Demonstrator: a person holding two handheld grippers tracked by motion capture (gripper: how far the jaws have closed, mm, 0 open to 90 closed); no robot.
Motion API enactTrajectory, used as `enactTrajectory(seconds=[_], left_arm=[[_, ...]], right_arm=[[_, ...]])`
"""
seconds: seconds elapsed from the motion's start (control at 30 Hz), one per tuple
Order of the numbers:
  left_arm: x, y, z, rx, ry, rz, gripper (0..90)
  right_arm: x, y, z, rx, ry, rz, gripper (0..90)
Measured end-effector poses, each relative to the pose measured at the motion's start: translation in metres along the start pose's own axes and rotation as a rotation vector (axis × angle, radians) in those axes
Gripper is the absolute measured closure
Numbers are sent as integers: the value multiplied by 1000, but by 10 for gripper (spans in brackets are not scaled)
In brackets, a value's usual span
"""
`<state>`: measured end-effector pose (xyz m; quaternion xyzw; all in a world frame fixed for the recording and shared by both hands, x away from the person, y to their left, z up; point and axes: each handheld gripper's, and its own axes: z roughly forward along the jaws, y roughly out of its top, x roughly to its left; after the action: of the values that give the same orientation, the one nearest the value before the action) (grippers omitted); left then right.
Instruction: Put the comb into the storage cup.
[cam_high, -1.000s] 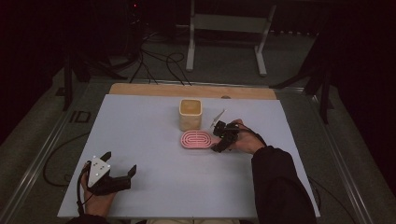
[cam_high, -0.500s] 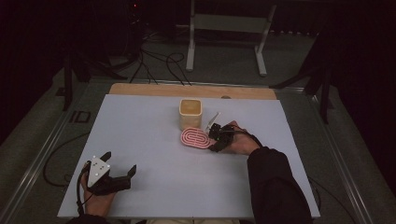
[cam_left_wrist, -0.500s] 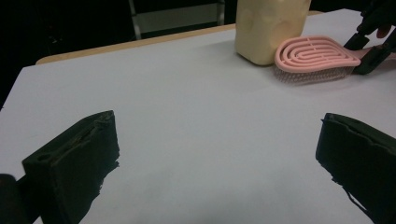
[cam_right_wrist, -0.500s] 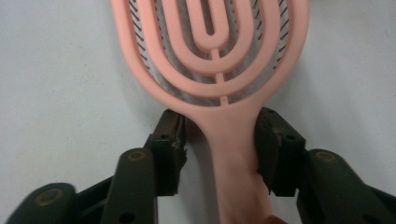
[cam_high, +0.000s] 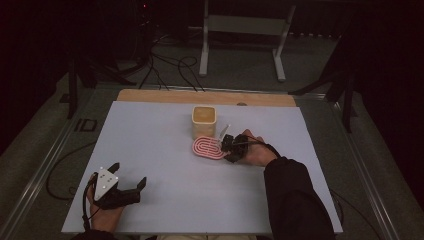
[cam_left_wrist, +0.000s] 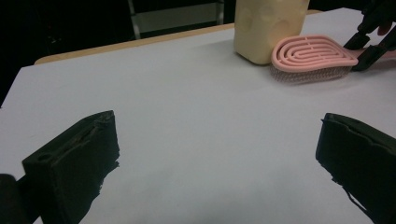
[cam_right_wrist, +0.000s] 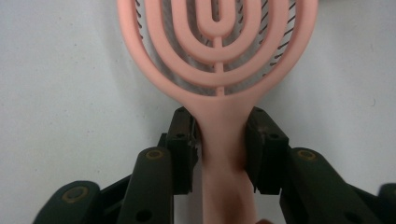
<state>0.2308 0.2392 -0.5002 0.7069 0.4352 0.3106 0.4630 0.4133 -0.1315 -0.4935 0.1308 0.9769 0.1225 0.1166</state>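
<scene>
Meanwhile, the right gripper (cam_right_wrist: 220, 149) had just been closing its jaws, and its pads pressed both sides of the pink hairbrush (cam_high: 209, 147) handle, the brush lying flat on the white table (cam_high: 165, 150) just in front of the cream cup (cam_high: 204, 121). Well away from the cup, near the table's front left corner, the left gripper (cam_high: 129, 176) rested with its jaws spread wide and nothing between them.

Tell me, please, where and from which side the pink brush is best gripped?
By its narrow handle, from the end away from the cup. The brush lies bristles down, its head too wide for the jaws. The right gripper, whose jaws have just been closing, clamps that handle.
</scene>
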Motion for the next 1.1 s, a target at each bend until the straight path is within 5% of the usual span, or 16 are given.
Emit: enactTrajectory(seconds=[0.27, 0.4, 0.63, 0.83, 1.1], left_arm=[[0, 0, 0, 0, 2, -1, 2], [1, 0, 0, 1, 2, -1, 2], [-1, 0, 0, 5, 3, 0, 2], [-2, 0, 1, 10, 1, 6, 2], [-2, 0, 1, 9, 1, 5, 2]], right_arm=[[3, -2, -2, -3, 26, -2, 688], [9, -9, -4, -65, 68, 15, 693], [16, -22, -7, -133, 178, 105, 696], [19, -23, -8, -88, 232, 165, 694], [27, -15, -9, -32, 167, 180, 696]])
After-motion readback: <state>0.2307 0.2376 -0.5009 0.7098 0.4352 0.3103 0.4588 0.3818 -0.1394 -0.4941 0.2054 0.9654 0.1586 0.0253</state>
